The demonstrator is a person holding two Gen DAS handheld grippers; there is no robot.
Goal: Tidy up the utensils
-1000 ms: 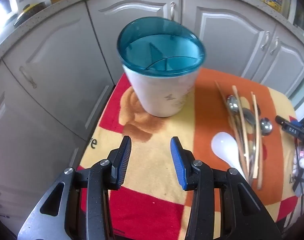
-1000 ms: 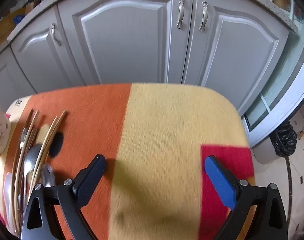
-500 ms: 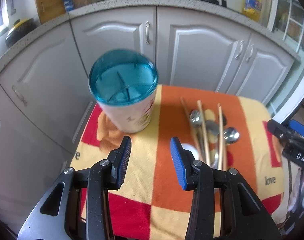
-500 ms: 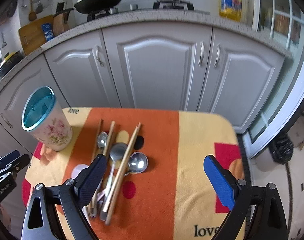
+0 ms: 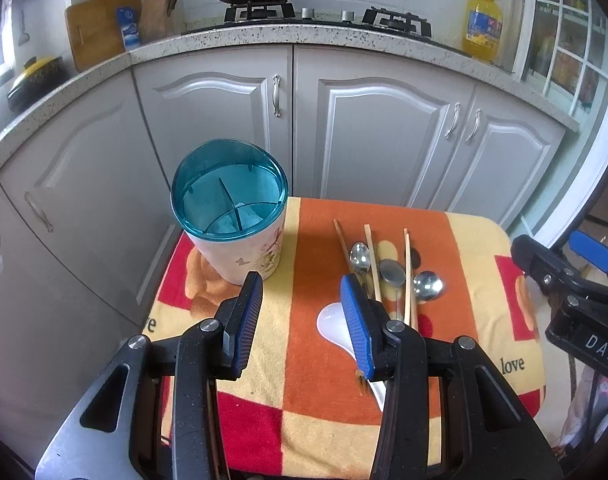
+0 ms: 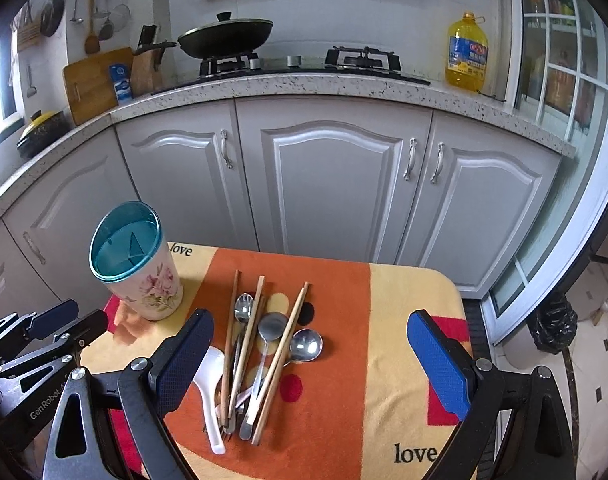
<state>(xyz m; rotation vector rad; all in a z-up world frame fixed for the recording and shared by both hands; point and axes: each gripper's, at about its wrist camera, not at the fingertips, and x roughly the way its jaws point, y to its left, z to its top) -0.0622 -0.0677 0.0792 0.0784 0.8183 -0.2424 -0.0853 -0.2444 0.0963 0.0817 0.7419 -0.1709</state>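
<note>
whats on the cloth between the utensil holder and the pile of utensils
Nothing: a bare stretch of the orange and yellow cloth separates the utensil holder from the pile of utensils. The right wrist view shows it best.

a white floral utensil holder (image 6: 147, 284) with a teal divided rim stands upright and empty at the cloth's far left corner. to its right, well apart, lies a loose heap: wooden chopsticks (image 6: 281, 354), three metal spoons (image 6: 306, 345) (bowls toward the cabinets), a white plastic spoon (image 6: 208, 376) at the left edge, and a fork (image 6: 223, 426) mostly hidden beneath.
</note>
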